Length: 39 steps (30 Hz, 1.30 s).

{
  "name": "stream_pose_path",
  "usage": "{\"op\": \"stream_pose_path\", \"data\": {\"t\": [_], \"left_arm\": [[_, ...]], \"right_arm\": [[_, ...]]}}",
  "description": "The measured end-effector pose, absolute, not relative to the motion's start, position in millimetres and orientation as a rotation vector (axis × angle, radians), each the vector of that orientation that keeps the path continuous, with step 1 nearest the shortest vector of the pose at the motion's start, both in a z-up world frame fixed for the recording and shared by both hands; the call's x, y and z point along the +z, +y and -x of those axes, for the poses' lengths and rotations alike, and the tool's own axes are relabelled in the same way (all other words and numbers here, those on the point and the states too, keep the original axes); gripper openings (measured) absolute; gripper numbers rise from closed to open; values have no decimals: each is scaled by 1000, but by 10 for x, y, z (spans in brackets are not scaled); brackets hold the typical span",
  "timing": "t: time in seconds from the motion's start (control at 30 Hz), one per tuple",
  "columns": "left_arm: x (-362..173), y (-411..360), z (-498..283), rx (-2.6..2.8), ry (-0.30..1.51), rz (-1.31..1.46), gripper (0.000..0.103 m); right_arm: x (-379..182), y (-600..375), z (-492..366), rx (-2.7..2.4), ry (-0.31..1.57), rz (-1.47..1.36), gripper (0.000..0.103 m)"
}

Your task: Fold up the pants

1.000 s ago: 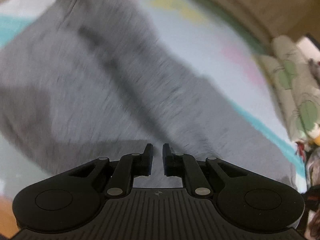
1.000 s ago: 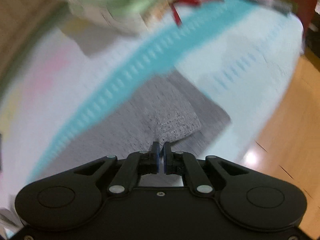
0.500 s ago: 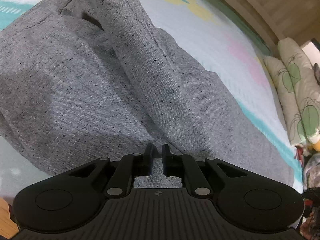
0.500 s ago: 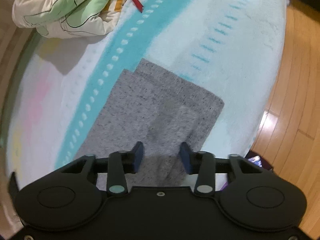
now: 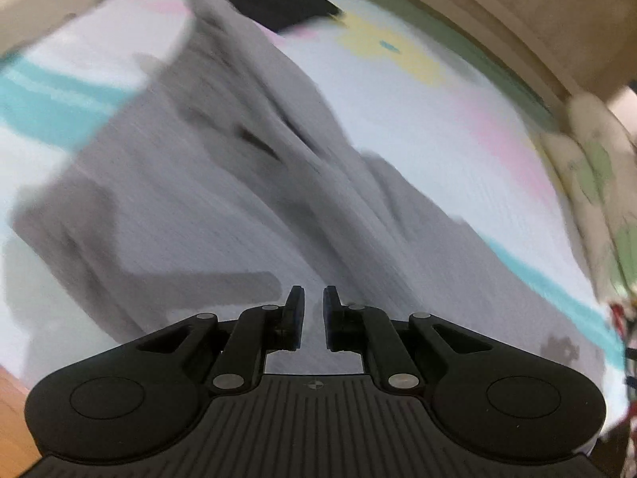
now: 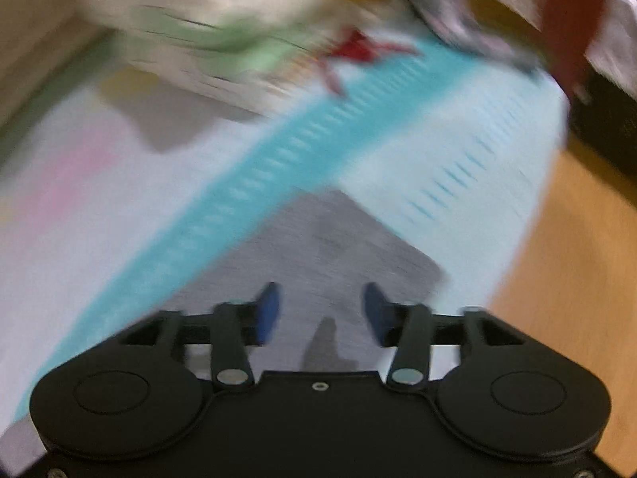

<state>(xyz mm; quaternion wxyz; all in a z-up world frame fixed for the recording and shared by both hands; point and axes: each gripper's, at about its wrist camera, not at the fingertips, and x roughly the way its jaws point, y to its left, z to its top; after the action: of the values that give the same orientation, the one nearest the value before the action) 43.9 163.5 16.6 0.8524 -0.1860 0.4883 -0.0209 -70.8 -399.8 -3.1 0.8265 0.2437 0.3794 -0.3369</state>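
Where both tongs hover, pants (image 5: pixel 223 215) beneath.

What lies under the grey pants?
The pants lie on a pale sheet with teal stripes and pink patches. The sheet beneath the cloth itself is covered, so its pattern there cannot be seen.

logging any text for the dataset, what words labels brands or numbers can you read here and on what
None can be read in either view.
The grey pants show no visible tag or print.
The bed sheet carries only stripes and dashes, no letters.
The quilt is printed with leaves, blurred by motion.
The left gripper body has a small round emblem, too small to read.
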Motion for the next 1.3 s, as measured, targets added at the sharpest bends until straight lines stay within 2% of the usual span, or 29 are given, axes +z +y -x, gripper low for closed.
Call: {"op": "stream_pose_path", "data": {"t": [0.23,0.37,0.53,0.63,0.7,0.8,0.97,1.03,1.07,1.1,1.13,1.3], "left_arm": [[201,2204,-1096,25,1032,259,10],[-35,2428,-1373,-26,1056,306,10],[-344,2566,-1557,-43,1131,318,9],[-332,2670,-1577,-41,1150,380,10],[-328,2782,-1565,-17,1160,462,10],[-192,2960,-1480,50,1124,524,10],[199,3159,-1264,174,956,484,10],[304,3204,-1227,183,917,491,10],[345,3216,-1206,194,898,486,10],[388,3220,-1179,205,881,474,10],[423,3223,-1159,211,868,463,10],[669,3239,-1009,224,776,437,10]], "right_arm": [[251,-2575,155,-246,702,-191,69],[267,-1622,-32,46,680,-56,77],[203,-527,-153,337,697,92,78],[127,87,-171,461,686,207,88],[39,414,-202,514,658,280,90],[-146,824,-259,553,640,400,90],[-485,1162,-367,536,631,544,89],[-576,1251,-421,487,619,580,85],[-605,1293,-453,455,616,591,70],[-626,1321,-491,424,624,605,40],[-637,1333,-540,402,648,624,13],[-236,1098,-590,413,701,466,12]]}}
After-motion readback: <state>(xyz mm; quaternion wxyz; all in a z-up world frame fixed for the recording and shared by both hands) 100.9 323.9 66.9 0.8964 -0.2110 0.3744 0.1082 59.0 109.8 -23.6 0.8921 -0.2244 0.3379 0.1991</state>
